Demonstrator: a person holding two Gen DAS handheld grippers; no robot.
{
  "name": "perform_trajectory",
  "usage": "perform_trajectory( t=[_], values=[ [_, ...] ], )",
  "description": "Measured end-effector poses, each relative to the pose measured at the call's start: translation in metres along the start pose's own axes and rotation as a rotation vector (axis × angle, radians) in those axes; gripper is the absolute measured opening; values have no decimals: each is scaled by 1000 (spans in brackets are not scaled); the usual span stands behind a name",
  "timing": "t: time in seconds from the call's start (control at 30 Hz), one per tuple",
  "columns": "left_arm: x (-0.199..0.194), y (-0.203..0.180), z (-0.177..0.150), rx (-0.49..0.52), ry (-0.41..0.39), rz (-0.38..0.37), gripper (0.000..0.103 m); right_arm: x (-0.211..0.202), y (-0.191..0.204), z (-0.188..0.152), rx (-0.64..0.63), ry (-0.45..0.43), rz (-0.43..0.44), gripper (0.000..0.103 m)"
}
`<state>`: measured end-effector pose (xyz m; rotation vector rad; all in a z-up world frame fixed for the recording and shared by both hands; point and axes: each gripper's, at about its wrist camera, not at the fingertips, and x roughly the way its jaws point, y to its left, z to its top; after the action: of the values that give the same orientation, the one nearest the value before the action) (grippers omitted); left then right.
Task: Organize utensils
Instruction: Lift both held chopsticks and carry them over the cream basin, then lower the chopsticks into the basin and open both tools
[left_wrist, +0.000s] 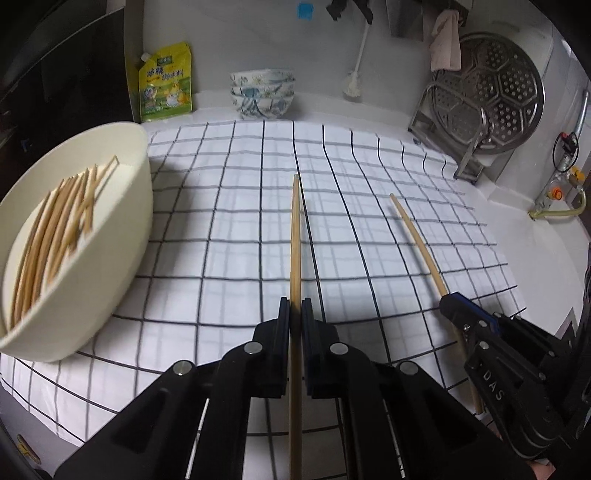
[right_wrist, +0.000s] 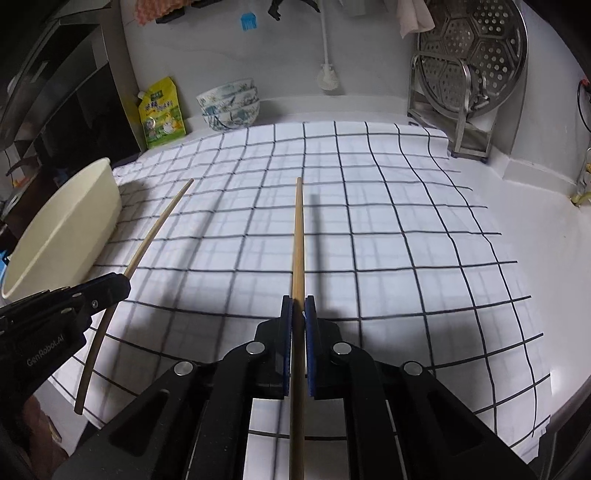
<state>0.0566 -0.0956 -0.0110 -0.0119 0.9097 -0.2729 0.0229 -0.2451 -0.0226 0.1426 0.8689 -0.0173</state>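
My left gripper (left_wrist: 295, 304) is shut on a wooden chopstick (left_wrist: 295, 236) that points forward over the checked cloth (left_wrist: 240, 229). My right gripper (right_wrist: 298, 302) is shut on a second chopstick (right_wrist: 298, 236), also pointing forward above the cloth. Each gripper shows in the other's view: the right one (left_wrist: 448, 301) with its chopstick (left_wrist: 417, 240), the left one (right_wrist: 123, 282) with its chopstick (right_wrist: 159, 225). A cream tub (left_wrist: 136, 206) at the left holds several chopsticks (left_wrist: 55, 229); it also shows in the right wrist view (right_wrist: 66, 229).
Stacked patterned bowls (left_wrist: 263, 94) and a yellow pouch (left_wrist: 166, 83) stand at the back wall. A steel rack with a perforated steamer plate (left_wrist: 491, 92) stands at the back right. A white brush (right_wrist: 327, 79) leans on the wall. White counter (right_wrist: 535, 221) lies right of the cloth.
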Motion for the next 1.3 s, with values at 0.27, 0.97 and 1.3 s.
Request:
perform_trajectory(
  t=[0.27, 0.97, 1.3],
  values=[
    [-39, 24, 24, -12, -102, -31, 7, -21, 42, 32, -31, -65, 60, 6],
    [-85, 201, 46, -199, -218, 182, 7, 5, 243, 97, -249, -83, 326, 6],
    [-72, 239, 41, -265, -167, 217, 13, 35, 273, 95, -260, -17, 316, 7]
  ],
)
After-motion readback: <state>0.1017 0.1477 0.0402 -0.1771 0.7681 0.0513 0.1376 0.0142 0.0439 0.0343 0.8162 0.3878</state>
